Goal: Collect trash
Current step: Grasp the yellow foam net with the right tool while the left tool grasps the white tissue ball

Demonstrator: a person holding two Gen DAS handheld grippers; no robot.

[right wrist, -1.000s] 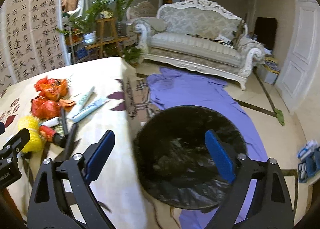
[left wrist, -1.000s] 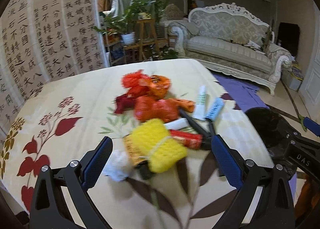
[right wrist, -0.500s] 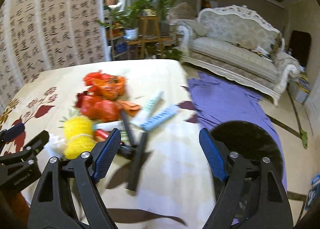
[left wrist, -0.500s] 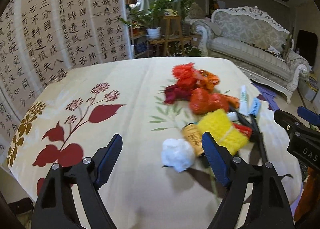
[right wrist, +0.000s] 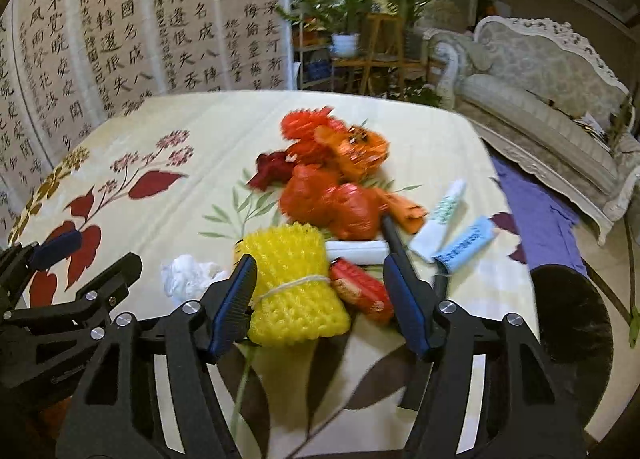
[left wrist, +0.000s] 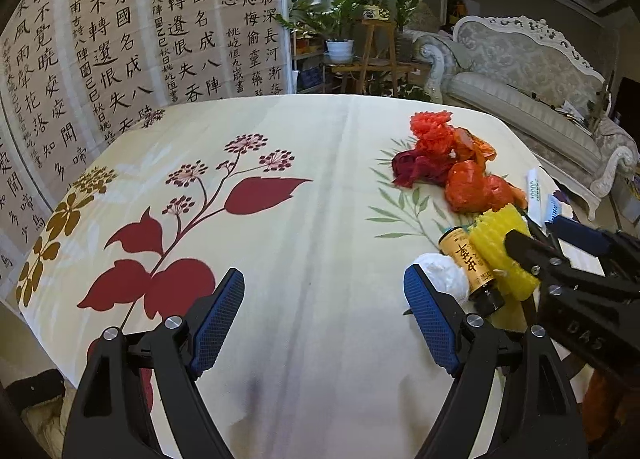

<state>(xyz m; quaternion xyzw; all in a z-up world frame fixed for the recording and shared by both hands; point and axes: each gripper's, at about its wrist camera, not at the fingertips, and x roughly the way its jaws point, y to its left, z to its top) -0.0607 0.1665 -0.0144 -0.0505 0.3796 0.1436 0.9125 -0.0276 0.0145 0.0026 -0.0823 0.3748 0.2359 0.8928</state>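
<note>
A pile of trash lies on the flowered tablecloth (left wrist: 304, 243). In the right wrist view my right gripper (right wrist: 320, 299) is open, its fingers on either side of a yellow foam net (right wrist: 294, 283). A red packet (right wrist: 362, 291), a white tissue ball (right wrist: 188, 277), red and orange bags (right wrist: 332, 187) and small tubes (right wrist: 444, 219) lie around it. My left gripper (left wrist: 326, 323) is open and empty over bare cloth, left of the tissue ball (left wrist: 442, 277), a brown bottle (left wrist: 470, 263) and the yellow net (left wrist: 502, 251).
A bin lined with a black bag (right wrist: 572, 319) stands on the floor beside the table's right edge. A purple cloth (right wrist: 540, 215) lies on the floor before a white sofa (right wrist: 548, 91). A calligraphy screen (left wrist: 120, 39) and plants (left wrist: 344, 15) stand behind the table.
My right gripper has swung left from over the black bin to the trash pile and now straddles the yellow net. My left gripper has moved left, away from the pile.
</note>
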